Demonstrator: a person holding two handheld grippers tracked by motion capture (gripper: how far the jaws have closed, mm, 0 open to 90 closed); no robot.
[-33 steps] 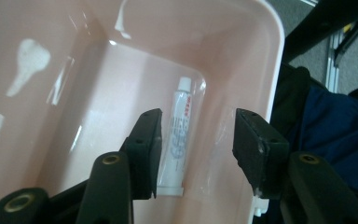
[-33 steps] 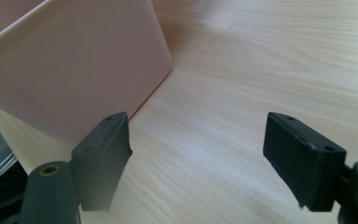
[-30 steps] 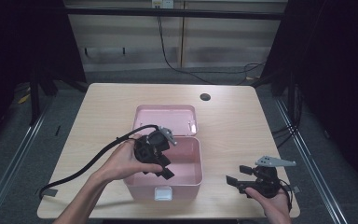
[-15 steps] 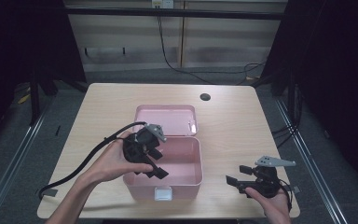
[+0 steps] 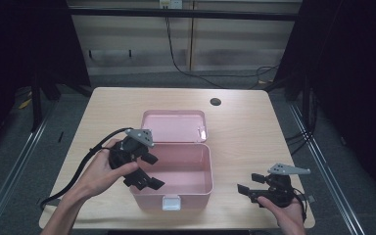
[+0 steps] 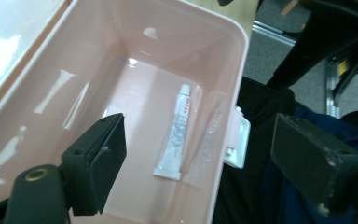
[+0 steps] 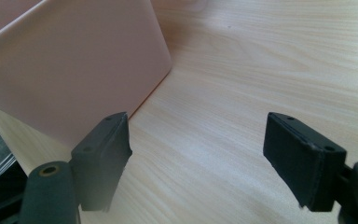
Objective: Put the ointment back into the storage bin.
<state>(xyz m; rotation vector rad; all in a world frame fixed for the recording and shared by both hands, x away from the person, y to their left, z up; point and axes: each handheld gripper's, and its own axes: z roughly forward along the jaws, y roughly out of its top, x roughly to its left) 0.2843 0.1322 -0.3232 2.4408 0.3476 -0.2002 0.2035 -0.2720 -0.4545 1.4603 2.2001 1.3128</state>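
Note:
A pink plastic box (image 5: pixel 200 166) stands open in the middle of the table, its lid (image 5: pixel 176 126) tipped back. On the box floor lies a small white tube (image 6: pixel 177 134), cap pointing away from me. My left gripper (image 5: pixel 149 171) hovers at the box's left rim, open and empty (image 6: pixel 196 154). My right gripper (image 5: pixel 249 185) rests near the table's front right, to the right of the box, open with nothing between its jaws (image 7: pixel 196 158). The box's pink side wall (image 7: pixel 70 70) shows to its left.
The wooden table (image 5: pixel 245 132) has a dark round hole (image 5: pixel 215 102) at the back right. A white latch (image 5: pixel 171 202) sits on the box front. A black cable (image 5: pixel 78 171) trails from the left gripper. Dark floor and metal rails flank the table.
My left gripper has drawn back to the left, from over the box interior to its left rim. The right gripper has stayed in place.

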